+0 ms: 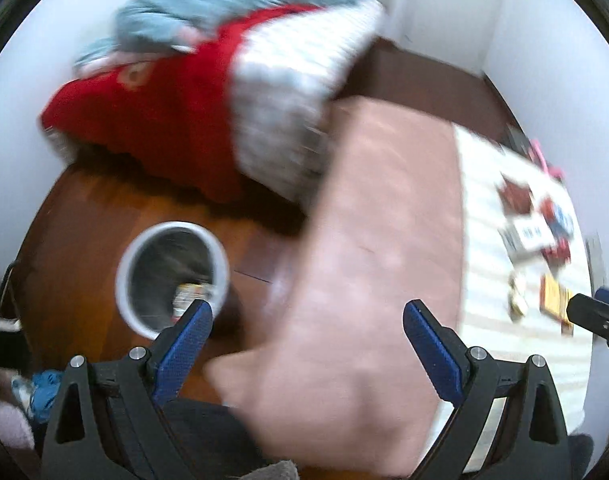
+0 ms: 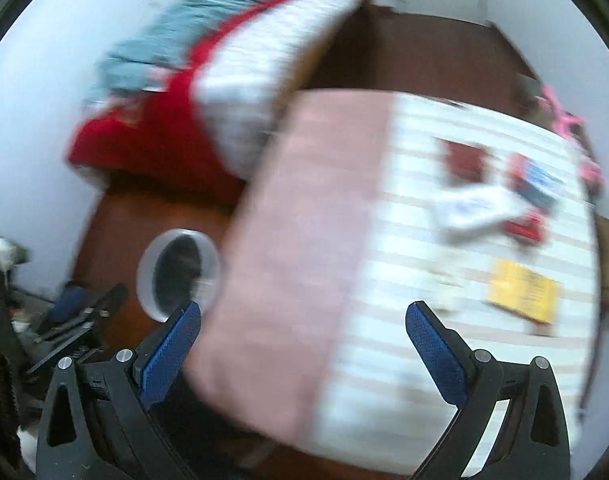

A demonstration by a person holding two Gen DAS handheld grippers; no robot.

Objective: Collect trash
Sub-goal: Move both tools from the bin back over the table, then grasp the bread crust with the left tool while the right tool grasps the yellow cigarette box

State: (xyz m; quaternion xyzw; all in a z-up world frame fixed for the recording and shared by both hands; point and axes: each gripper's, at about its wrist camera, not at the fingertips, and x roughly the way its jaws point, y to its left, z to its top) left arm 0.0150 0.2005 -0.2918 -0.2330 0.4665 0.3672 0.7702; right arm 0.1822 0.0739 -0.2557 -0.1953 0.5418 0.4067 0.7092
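A white round bin (image 1: 172, 276) stands on the wooden floor beside the bed; a printed wrapper (image 1: 190, 296) lies inside it. The bin also shows in the right wrist view (image 2: 180, 276). Several wrappers lie on the striped bed cover: a yellow packet (image 2: 522, 290), a white wrapper (image 2: 474, 208), red and blue packets (image 2: 532, 180), a dark red packet (image 2: 464, 158). In the left wrist view they lie at the far right (image 1: 540, 224). My left gripper (image 1: 306, 314) is open and empty above the bed edge near the bin. My right gripper (image 2: 302, 316) is open and empty above the bed.
A pink sheet (image 2: 304, 220) covers the bed's side. A pile of red, striped and grey-blue bedding (image 1: 192, 92) lies at the bed's far end. Dark clutter (image 2: 8, 300) sits on the floor at left. The right gripper's tip (image 1: 596, 316) shows in the left wrist view.
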